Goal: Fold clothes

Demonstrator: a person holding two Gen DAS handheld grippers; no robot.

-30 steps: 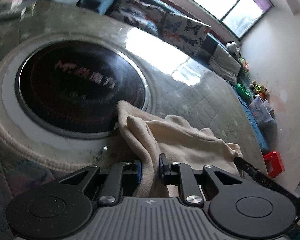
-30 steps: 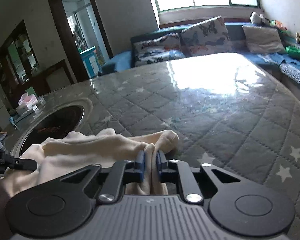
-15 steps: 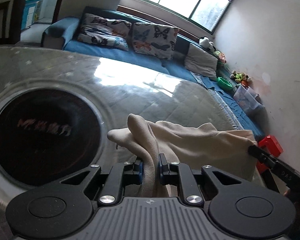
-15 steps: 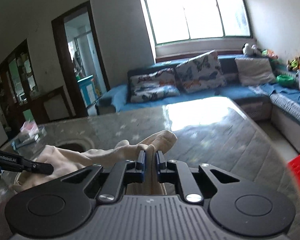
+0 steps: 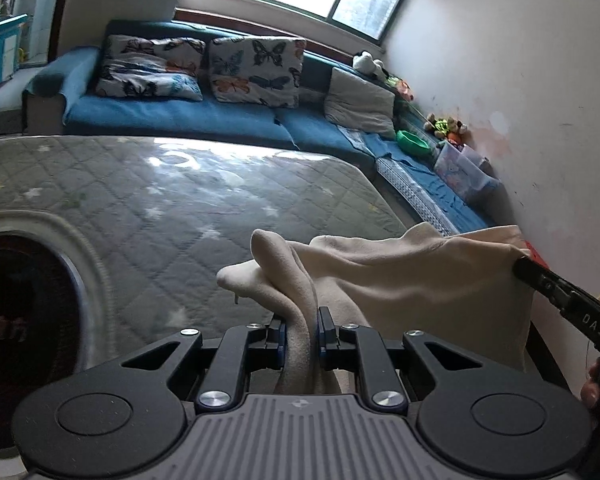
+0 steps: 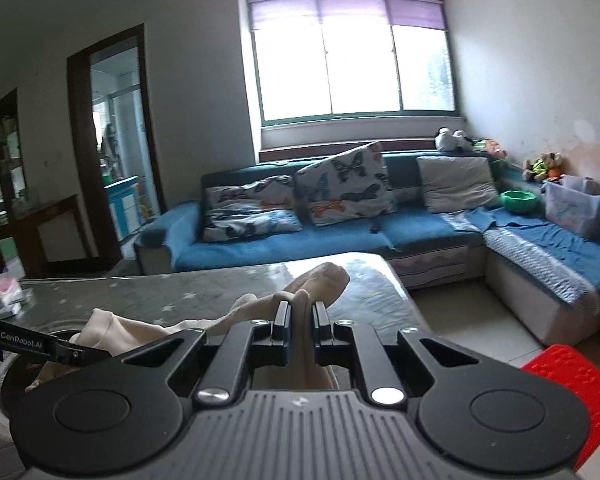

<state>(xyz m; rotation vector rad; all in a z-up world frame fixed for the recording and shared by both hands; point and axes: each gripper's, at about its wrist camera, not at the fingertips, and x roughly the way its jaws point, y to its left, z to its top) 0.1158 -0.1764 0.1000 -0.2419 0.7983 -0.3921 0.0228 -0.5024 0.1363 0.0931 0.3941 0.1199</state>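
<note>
Both grippers pinch the same cream garment, a soft, fleecy cloth now stretched between them and lifted off the counter; a second ago its folds still lay on the quilted surface, bunched right at the rim of the round black inset. The left gripper has its jaws pressed onto a thick rolled fold that rises between the blue pads and flops over ahead of them in a rounded lump. The right gripper has its jaws nearly together on a thinner bunched edge, whose blunt tip pokes out just beyond the pads. In the left wrist view the cloth runs off to the right of the jaws as a taut, creased sheet, ending at the other gripper's slim black finger; earlier that sheet sagged lower and looser. Ahead of the jaws the counter is a glossy grey quilted cover with diamond stitching and small pale stars. The dark inset with its wide pale ring has slid from ahead of the left jaws to their far left. Both views have tipped up since then, so the blue sofa with butterfly-print cushions and the bright window now show beyond the jaws, and a red perforated stool shows low to the right of the right jaws.
</note>
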